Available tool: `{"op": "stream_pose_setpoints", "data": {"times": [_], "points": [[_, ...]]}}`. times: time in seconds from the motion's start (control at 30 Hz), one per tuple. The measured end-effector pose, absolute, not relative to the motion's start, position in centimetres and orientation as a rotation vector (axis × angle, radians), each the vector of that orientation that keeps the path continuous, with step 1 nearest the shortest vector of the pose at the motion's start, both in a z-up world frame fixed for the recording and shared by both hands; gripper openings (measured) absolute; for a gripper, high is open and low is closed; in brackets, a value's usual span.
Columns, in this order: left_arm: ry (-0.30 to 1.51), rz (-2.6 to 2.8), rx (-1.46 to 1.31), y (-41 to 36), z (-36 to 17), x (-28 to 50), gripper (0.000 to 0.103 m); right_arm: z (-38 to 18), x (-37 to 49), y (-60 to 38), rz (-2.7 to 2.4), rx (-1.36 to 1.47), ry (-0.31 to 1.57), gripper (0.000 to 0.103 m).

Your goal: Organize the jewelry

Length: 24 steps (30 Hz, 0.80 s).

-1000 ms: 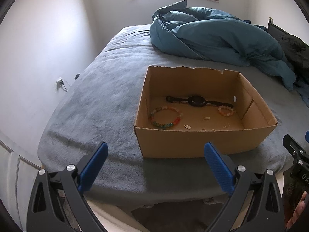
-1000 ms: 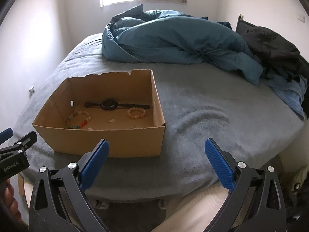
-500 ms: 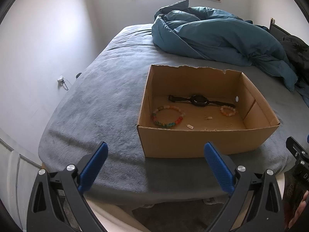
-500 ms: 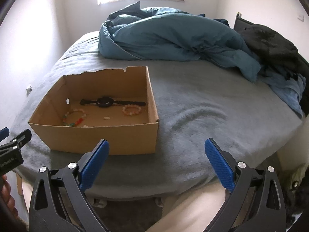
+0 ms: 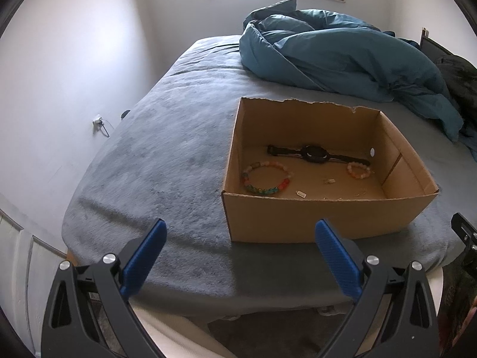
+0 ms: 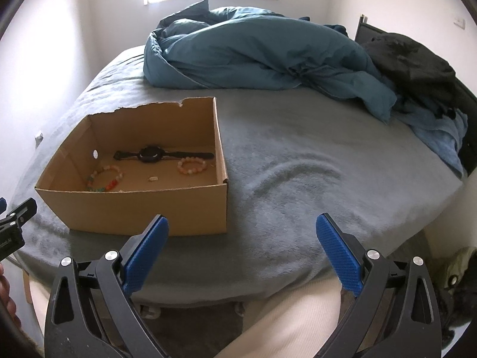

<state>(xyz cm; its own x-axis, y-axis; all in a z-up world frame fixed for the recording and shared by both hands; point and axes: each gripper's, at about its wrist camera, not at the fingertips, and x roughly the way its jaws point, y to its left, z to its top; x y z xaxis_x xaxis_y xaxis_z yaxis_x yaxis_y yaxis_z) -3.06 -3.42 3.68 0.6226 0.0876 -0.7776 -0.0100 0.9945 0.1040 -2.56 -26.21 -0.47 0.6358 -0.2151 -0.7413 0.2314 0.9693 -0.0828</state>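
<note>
Watch, big bracelet and small bracelet lie spaced apart inside the box, so either wide-open empty gripper, left or right, short of the box, has clearance.

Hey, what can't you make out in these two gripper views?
- Small pale bits on the cardboard box floor, both views: too small to identify.
- Multicolour bracelet, right view: near box wall hides its front.
- Black watch face: too small to read.
</note>
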Motion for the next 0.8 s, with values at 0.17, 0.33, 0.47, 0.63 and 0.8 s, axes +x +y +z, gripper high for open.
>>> {"op": "stream_pose_setpoints", "data": {"times": [0.17,0.33,0.47,0.63,0.8], "points": [[0.897,0.057,0.093,-3.3,3.6,-3.1,0.097,-0.5,-2.5,-26.0,-0.251,0.014,0.852,0.095],[0.895,0.058,0.094,-3.3,3.6,-3.1,0.097,-0.5,-2.4,-25.8,-0.246,0.007,0.856,0.095],[0.892,0.059,0.090,-3.0,3.6,-3.1,0.097,-0.4,-2.3,-25.6,-0.244,0.004,0.857,0.095],[0.891,0.060,0.092,-3.0,3.6,-3.1,0.097,-0.5,-2.2,-25.4,-0.241,-0.003,0.860,0.095],[0.892,0.058,0.092,-3.0,3.6,-3.1,0.097,-0.4,-2.2,-25.1,-0.241,-0.007,0.862,0.095]]}}
